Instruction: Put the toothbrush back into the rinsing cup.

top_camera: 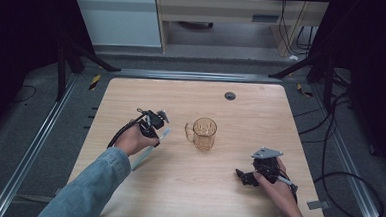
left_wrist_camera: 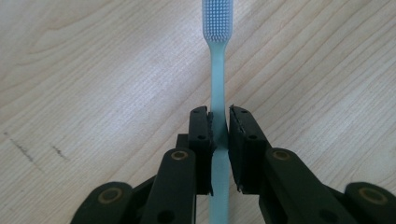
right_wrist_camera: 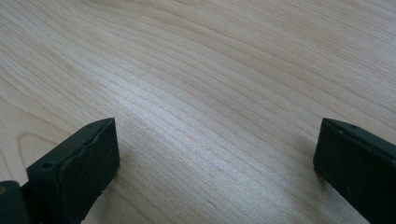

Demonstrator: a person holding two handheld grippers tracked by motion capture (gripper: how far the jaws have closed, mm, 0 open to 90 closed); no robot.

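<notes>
Wooden table [top_camera: 237, 186], left hand-held gripper [left_wrist_camera: 219, 123] clamping toothbrush [left_wrist_camera: 217, 56], right hand-held gripper [right_wrist_camera: 217, 154] agape.

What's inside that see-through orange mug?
The mug looks empty: through its clear amber glass the wooden table shows, and nothing stands inside. The toothbrush is not in it; the left gripper holds it beside the mug.

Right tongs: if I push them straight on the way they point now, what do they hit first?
Probably just the bare table: the right tongs stand open, tilted down at the wood. Depth is unclear.
</notes>
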